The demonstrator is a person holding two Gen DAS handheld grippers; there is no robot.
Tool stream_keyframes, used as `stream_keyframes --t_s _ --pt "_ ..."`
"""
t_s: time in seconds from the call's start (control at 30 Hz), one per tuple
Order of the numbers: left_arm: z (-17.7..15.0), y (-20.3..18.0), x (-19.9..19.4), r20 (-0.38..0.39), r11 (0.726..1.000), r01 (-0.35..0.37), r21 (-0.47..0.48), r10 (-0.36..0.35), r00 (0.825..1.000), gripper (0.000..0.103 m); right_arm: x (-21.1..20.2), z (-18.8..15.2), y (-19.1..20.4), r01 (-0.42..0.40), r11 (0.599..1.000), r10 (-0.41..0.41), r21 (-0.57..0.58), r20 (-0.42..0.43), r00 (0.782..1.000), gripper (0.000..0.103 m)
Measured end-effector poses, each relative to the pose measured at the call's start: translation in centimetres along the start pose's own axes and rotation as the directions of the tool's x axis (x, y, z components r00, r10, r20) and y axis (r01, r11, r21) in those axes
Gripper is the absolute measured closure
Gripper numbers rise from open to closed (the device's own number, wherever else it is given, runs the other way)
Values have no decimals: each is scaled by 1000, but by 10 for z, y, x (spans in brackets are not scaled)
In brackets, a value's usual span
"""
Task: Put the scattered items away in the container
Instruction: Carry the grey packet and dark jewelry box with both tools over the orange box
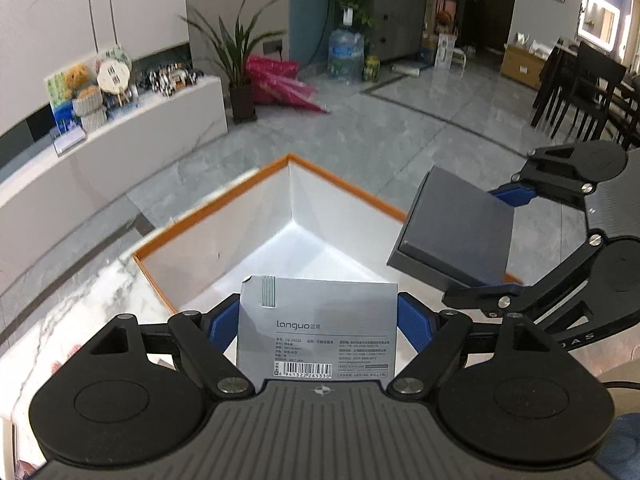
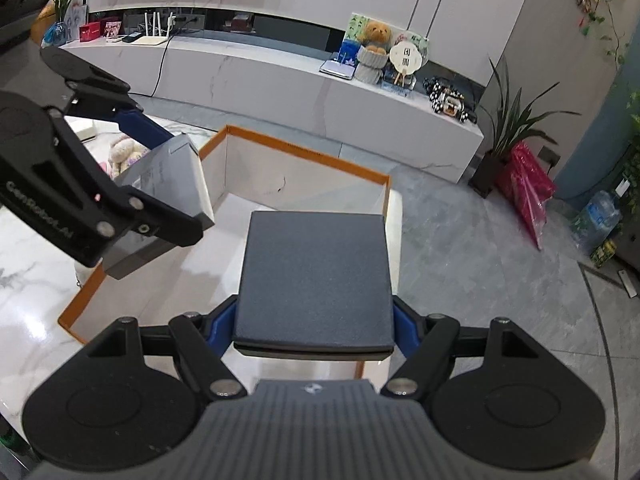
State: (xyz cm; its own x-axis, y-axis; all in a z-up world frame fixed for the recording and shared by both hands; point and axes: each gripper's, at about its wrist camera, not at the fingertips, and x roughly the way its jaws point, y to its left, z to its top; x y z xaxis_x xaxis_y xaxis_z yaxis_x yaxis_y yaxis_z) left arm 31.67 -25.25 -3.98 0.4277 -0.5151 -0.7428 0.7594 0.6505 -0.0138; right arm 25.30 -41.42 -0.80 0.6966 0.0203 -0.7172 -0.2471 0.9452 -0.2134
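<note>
My left gripper (image 1: 318, 326) is shut on a grey "languo" notebook (image 1: 316, 320), barcode side up, its blue pads pressing both edges. It hangs over the near side of an orange-rimmed white box (image 1: 344, 184). My right gripper (image 2: 314, 326) is shut on a dark grey flat box (image 2: 316, 276), tilted over the same orange-rimmed box (image 2: 308, 152). In the left wrist view the right gripper (image 1: 516, 240) holds the dark box (image 1: 456, 228) above the container's right rim. In the right wrist view the left gripper (image 2: 160, 172) and its notebook (image 2: 168, 180) hang over the container's left side.
The container sits on a white marble table (image 2: 28, 280) near its edge. Grey tiled floor (image 1: 360, 128) lies beyond. A white media bench (image 2: 280, 76) with toys, a potted plant (image 1: 240, 64), a pink bag (image 1: 280, 84) and dark dining chairs (image 1: 580, 88) stand farther off.
</note>
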Motion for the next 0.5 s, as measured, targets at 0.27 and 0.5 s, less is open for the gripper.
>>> stream_keyframes --t_s 0.27,0.5 --pt "-4 -7 23 -62 995 25 98 -19 998 8 24 -6 16 -45 998 44 -36 -40 998 25" --pt "-7 -20 42 -143 976 73 203 -44 989 8 42 -13 14 -54 998 51 -25 -116 992 25"
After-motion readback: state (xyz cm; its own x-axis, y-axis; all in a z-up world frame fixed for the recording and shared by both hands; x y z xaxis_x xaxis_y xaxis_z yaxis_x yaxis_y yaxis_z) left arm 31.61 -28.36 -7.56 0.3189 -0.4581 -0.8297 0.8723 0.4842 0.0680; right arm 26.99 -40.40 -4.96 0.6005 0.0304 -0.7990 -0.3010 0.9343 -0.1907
